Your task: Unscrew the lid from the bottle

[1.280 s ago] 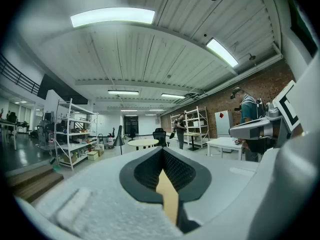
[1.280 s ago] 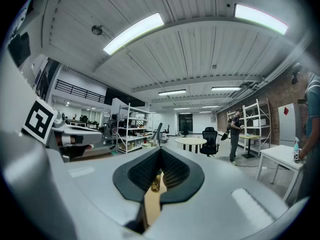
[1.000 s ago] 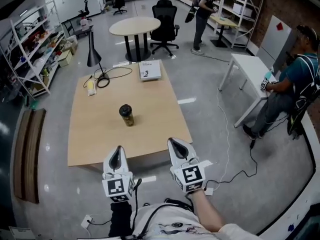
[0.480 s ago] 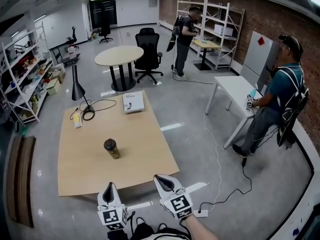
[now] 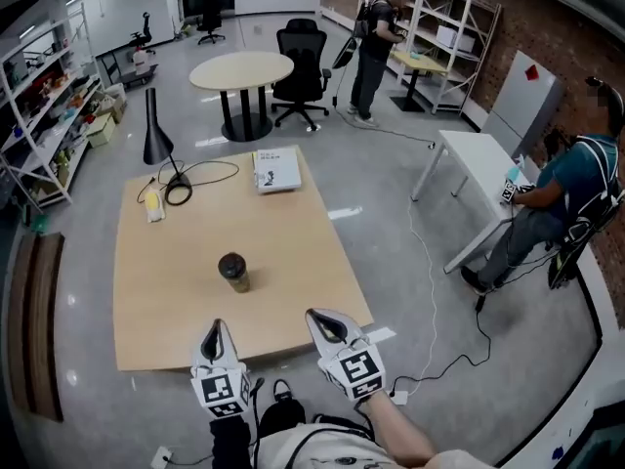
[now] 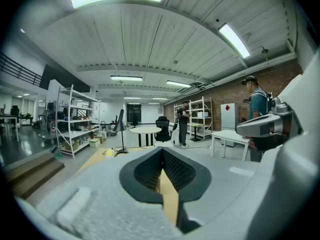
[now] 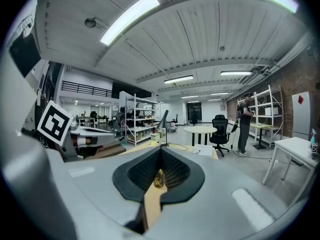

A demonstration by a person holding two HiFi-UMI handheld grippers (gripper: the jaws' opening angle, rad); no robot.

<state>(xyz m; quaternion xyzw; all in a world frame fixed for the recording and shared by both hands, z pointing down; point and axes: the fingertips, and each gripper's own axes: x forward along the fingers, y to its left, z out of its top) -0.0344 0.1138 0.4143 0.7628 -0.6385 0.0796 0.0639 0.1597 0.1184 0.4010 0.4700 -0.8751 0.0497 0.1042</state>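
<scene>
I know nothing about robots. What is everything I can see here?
Wooden table: one, tan, centre.
Bottle: one, amber, dark lid, upright on it.
Desk lamp: one, black, far left corner.
Cable: one, black, coiled by lamp.
Booklet: one, white, far edge.
Round table: one, pale, behind.
Office chair: one, black, beside it.
White table: one, right.
Shelving: two, white, left and far right.
People: two, one standing behind, one seated right.
Left gripper: one, white, shut, empty, near edge.
Right gripper: one, white, shut, empty, beside it.
</scene>
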